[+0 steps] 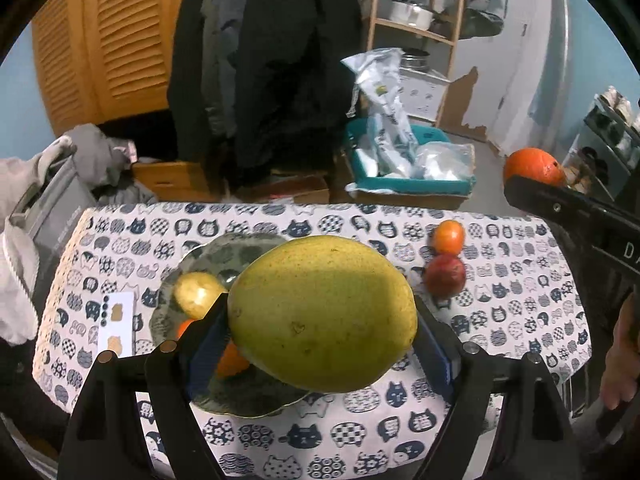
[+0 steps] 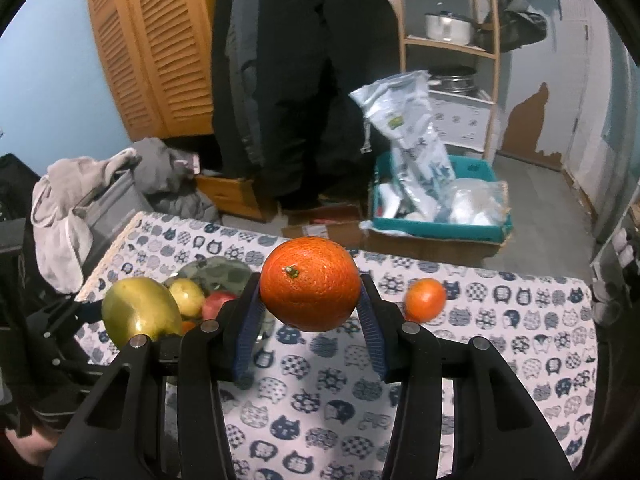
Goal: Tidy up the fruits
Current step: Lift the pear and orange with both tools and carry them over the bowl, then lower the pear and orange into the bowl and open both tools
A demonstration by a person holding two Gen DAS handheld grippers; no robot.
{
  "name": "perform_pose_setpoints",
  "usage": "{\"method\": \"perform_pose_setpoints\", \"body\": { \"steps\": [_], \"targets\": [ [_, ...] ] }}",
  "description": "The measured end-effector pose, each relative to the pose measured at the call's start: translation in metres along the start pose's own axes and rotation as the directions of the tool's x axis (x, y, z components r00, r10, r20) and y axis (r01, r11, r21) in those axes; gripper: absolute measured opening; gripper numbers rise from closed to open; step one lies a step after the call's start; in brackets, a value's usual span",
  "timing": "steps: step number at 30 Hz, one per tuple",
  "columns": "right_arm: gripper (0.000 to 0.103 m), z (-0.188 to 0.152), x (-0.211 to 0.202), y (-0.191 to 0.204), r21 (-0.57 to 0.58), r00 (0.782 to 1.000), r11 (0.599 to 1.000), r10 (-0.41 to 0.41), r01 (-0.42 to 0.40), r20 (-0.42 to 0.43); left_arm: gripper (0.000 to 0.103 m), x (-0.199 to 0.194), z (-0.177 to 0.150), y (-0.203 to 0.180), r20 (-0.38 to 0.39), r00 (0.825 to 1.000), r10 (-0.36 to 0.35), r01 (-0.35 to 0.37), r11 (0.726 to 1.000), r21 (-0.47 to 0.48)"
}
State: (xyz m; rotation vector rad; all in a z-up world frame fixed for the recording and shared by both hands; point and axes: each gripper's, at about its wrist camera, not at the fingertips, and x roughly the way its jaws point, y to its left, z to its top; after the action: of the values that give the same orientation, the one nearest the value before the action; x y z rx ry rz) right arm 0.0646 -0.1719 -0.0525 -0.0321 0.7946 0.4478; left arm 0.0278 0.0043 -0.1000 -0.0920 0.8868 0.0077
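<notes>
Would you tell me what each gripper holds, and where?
Left gripper clamps the large yellow-green fruit across its sides; right gripper clamps the big orange across its sides.

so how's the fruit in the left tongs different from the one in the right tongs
The left tongs hold a big yellow-green fruit, oval and smooth with small brown specks. The right tongs hold a rounder, bright orange fruit with pebbled skin and a stem nub facing the camera. Both are clamped between blue pads, lifted above the cat-print tablecloth.

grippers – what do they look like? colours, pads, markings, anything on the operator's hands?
Both the left gripper and right gripper are matte black plastic with forked linkage arms and round silver pins. The jaws carry ribbed blue pads. White lettering marks the right gripper's side. The operator's bare hand shows; no cables visible.
</notes>
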Motion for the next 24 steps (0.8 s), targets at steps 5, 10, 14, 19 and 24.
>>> {"method": "perform_pose_setpoints", "body": {
  "steps": [5, 10, 14, 19, 24],
  "targets": [
    [0.046, 0.000, 0.022, 0.018, -0.015, 0.999, 0.999, 0.032, -0.033, -0.033, 0.086, 0.009, -0.005, 0.017, -0.022, 1.000, 0.022, -0.022, 1.000, -0.021],
    [0.046, -0.005, 0.051, 0.032, -0.017, 0.995, 0.998, 0.055, -0.057, -0.089, 0.085, 0.030, -0.013, 0.029, -0.067, 0.997, 0.030, -0.033, 0.999, -0.037],
    [0.046, -0.012, 0.075, 0.038, -0.012, 0.988, 0.997, 0.068, -0.071, -0.142, 0.085, 0.053, -0.021, 0.039, -0.122, 0.992, 0.029, -0.036, 0.997, -0.063],
    [0.046, -0.025, 0.106, 0.047, -0.026, 0.976, 0.997, 0.067, -0.074, -0.208, 0.085, 0.077, -0.031, 0.051, -0.185, 0.983, 0.013, -0.032, 0.994, -0.100],
    [0.046, -0.036, 0.130, 0.053, -0.030, 0.962, 0.997, 0.065, -0.075, -0.267, 0.086, 0.096, -0.040, 0.057, -0.238, 0.971, -0.007, -0.025, 0.991, -0.130]
  ]
}}
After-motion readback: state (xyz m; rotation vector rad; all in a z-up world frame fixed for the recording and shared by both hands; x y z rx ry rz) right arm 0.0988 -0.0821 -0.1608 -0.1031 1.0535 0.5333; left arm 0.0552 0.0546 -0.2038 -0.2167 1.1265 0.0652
